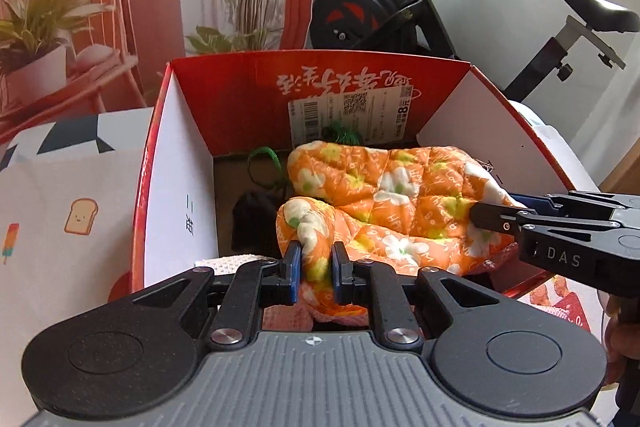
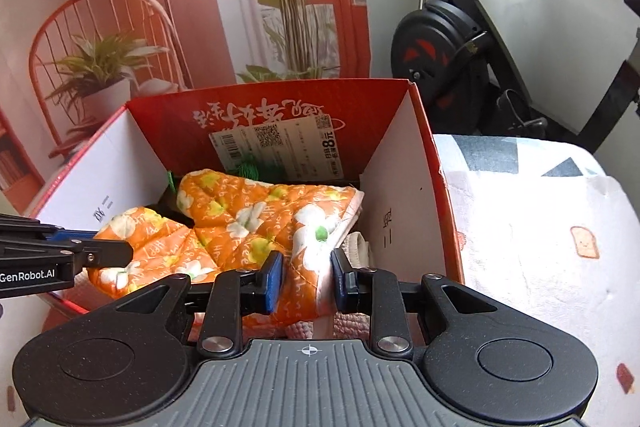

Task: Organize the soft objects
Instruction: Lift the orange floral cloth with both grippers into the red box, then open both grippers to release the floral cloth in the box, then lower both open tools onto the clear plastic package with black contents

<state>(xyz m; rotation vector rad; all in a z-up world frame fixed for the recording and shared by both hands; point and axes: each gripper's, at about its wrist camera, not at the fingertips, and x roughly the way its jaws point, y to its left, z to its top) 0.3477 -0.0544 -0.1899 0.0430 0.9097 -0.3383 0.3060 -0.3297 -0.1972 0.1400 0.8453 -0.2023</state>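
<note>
Left gripper (image 1: 314,277) pinches quilt (image 1: 384,203) edge; right gripper (image 2: 306,281) pinches opposite edge. Quilt ahead of jaws, inside box (image 1: 176,163), probably resting. Release both together, then withdraw straight.

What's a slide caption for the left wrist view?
Both grippers, left gripper and right gripper, pinch the orange floral quilted cloth inside the red cardboard box.

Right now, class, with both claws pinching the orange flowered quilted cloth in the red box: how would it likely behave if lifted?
The orange quilted cloth is folded and bunched, so it would probably sag between the left claw and the right claw. Its puffy padding suggests little weight for its bulk. It looks neither fragile nor likely to roll.
</note>
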